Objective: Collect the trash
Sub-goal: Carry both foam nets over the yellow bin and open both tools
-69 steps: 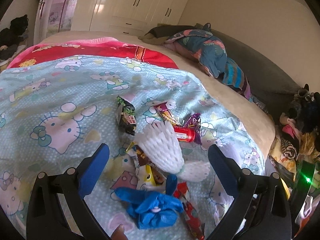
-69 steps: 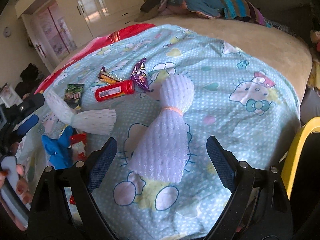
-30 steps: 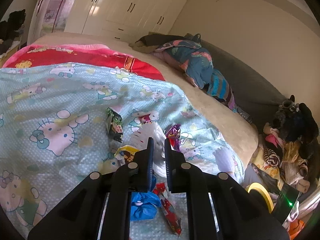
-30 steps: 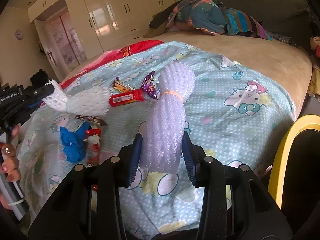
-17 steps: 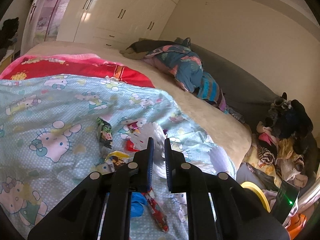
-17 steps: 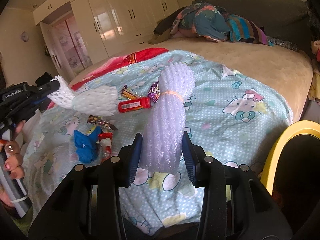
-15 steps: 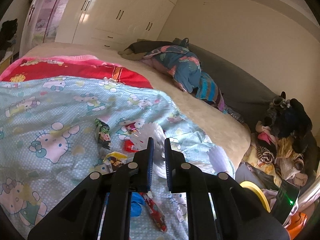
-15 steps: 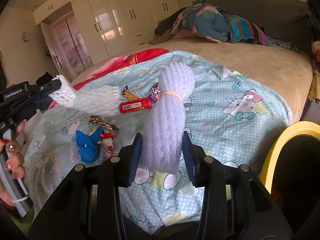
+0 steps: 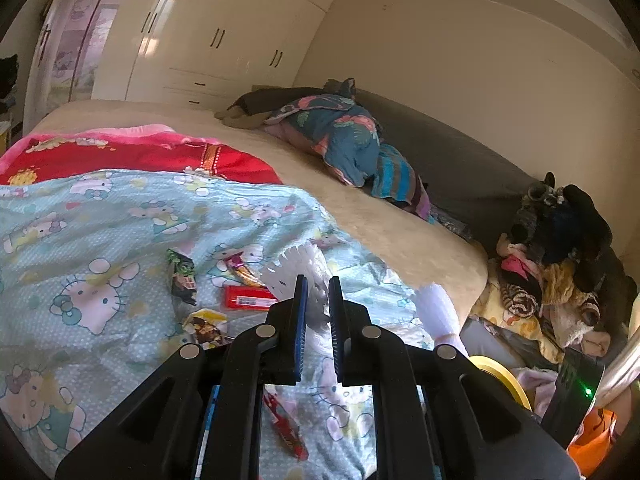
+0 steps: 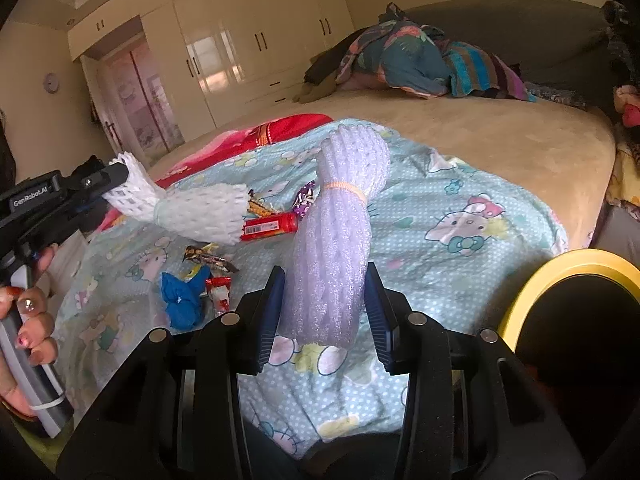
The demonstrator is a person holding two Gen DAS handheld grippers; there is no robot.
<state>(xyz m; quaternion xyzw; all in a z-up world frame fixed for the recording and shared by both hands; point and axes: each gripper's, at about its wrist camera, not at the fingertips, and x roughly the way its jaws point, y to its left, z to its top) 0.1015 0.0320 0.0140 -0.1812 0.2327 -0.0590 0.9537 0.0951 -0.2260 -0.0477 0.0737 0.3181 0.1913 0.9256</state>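
My left gripper is shut on a white foam net sleeve and holds it above the bed; it also shows in the right wrist view. My right gripper is shut on a lavender foam net roll tied with an orange band, lifted upright. On the Hello Kitty blanket lie a red tube, a blue crumpled glove, a dark green snack pack and several candy wrappers. A yellow-rimmed black bin stands at the right.
A beige bedspread covers the bed's far side, with a pile of patterned clothes. A red blanket lies at the back. Clothes and plush toys are heaped beside the bed. White wardrobes stand behind.
Both grippers closed on their foam sleeves and lifted them off the blanket. Both have since pulled back from the bed, and the yellow bin rim has come further into view.
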